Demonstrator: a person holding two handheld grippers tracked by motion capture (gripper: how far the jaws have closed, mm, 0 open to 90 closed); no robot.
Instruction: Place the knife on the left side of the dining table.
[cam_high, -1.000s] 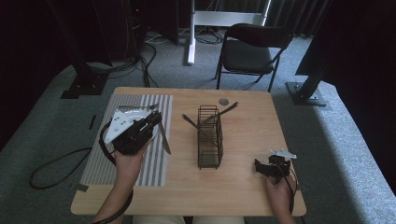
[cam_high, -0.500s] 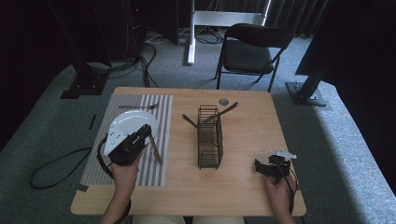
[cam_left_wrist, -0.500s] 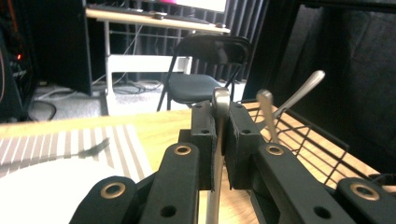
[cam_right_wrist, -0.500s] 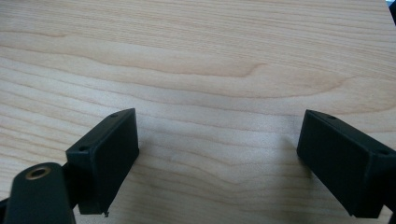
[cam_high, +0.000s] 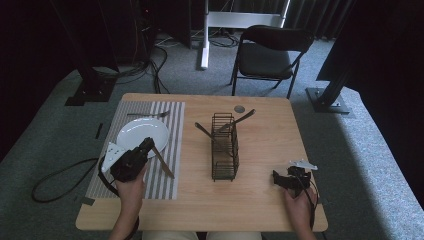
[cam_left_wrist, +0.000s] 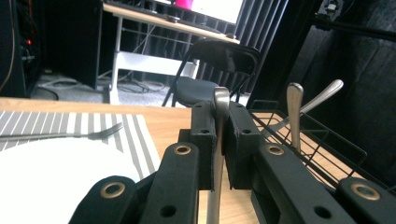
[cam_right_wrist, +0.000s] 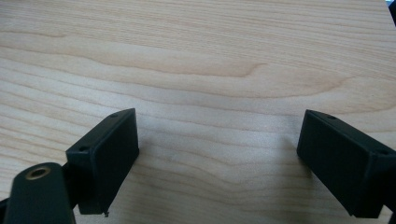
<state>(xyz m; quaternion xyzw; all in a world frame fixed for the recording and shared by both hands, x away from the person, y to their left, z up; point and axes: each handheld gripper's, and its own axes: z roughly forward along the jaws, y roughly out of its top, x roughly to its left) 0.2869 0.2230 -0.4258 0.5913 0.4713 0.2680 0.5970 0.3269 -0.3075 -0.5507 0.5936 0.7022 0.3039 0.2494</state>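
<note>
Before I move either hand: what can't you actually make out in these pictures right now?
- Knife in the left gripper: left gripper view, the jaws cover its middle; the bottom edge cuts its lower end.
- Utensils in the wire rack: high view, too small to tell their types.
- Small round thing at the table's far edge: high view, too small to identify.
- Right gripper: its view is cropped to bare tabletop.
</note>
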